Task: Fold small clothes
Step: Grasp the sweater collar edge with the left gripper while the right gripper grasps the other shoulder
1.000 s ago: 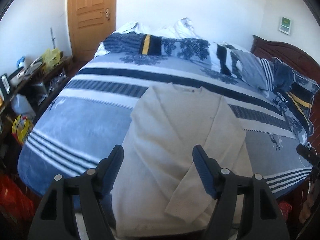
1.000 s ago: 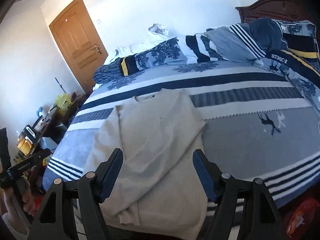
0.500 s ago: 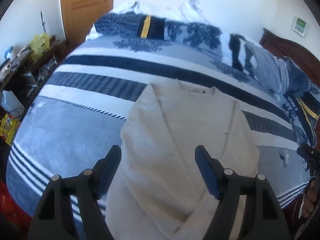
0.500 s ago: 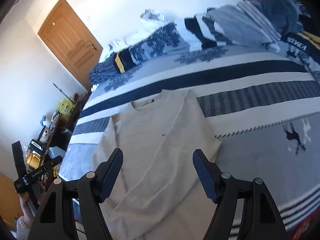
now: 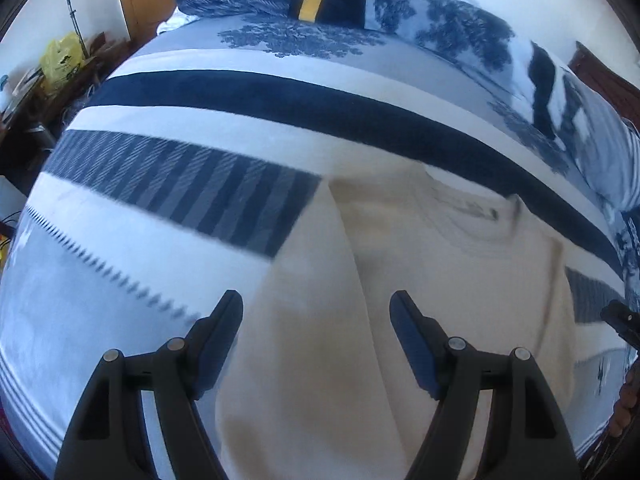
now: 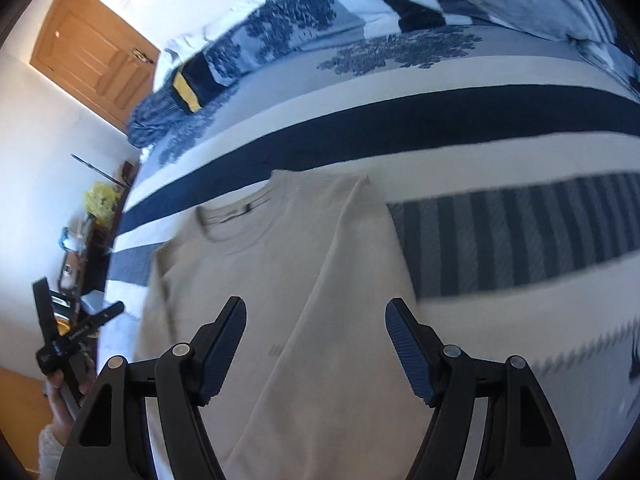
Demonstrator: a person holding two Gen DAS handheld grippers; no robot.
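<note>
The left tool [image 5: 316, 308] hangs spread and empty over the cream sweater's [image 5: 400, 300] left shoulder; the right tool [image 6: 314, 314] hangs likewise over its chest. The sweater lies flat mid-bed, sleeves crossed, on the striped blanket [image 5: 200, 96]. A pinch may snag blanket too. The collar label [image 6: 244, 210] is probably print, unreadable.

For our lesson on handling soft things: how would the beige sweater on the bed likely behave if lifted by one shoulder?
The sweater would probably droop, since it lies limp with sleeves folded across. It likely drags rather than slides on the fuzzy blanket. Not fragile.
</note>
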